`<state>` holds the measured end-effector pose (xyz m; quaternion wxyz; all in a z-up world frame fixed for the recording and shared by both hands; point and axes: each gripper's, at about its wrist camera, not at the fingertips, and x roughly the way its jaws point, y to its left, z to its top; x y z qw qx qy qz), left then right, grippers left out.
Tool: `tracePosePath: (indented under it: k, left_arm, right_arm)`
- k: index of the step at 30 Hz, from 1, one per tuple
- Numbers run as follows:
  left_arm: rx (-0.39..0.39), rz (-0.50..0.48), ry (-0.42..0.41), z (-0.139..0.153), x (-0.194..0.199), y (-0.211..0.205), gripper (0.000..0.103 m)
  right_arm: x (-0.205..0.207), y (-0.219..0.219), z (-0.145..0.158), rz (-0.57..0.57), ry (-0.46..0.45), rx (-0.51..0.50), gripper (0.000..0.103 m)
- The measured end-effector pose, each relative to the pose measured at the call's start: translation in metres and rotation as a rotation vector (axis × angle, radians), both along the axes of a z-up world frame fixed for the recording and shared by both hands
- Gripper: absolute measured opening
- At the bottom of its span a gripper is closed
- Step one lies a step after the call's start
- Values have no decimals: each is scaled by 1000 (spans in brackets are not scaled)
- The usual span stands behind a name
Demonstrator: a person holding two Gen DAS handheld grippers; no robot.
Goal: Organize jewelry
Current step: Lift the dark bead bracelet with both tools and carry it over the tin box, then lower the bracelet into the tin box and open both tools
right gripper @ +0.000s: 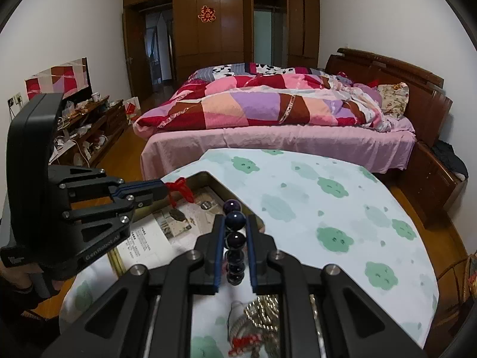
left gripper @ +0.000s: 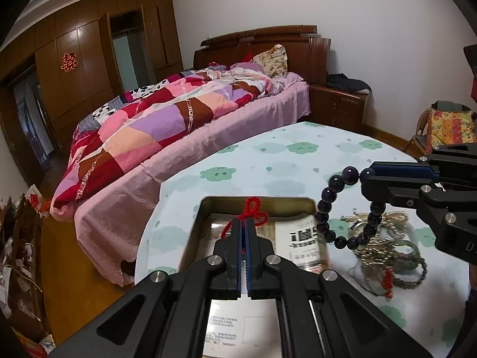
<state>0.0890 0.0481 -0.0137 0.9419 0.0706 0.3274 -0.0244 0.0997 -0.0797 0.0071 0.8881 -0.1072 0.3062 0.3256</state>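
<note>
On the worktop [left gripper: 298,161], covered in a cloud-print cloth, an open metal tin [left gripper: 208,208] lined with printed paper sits at the near left. Left hand-held gripper [left gripper: 244,238] is pressed together on a red knotted cord [left gripper: 253,211], held over the tin; a dark pendant [right gripper: 178,214] dangles from it. Right hand-held gripper [right gripper: 235,238] pinches a dark purple bead bracelet [left gripper: 337,205], lifted above the jewelry pile [left gripper: 384,247] at near right. Bed [left gripper: 167,119] beyond.
</note>
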Motion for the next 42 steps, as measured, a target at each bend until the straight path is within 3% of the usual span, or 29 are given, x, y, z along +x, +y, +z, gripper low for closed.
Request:
tracePosePath:
  k: [13,30,42]
  left_arm:
    - [26,20,59,-13,38,11,0]
    - [1,28,77,-15,48,18,0]
    - [15,20,125,-33,65,12,1]
  right_arm:
    - [21,21,-4,1,10,7,16]
    - [25,32,8,15,0,15,16]
    - [46,33,-35,-19,93,-25,16]
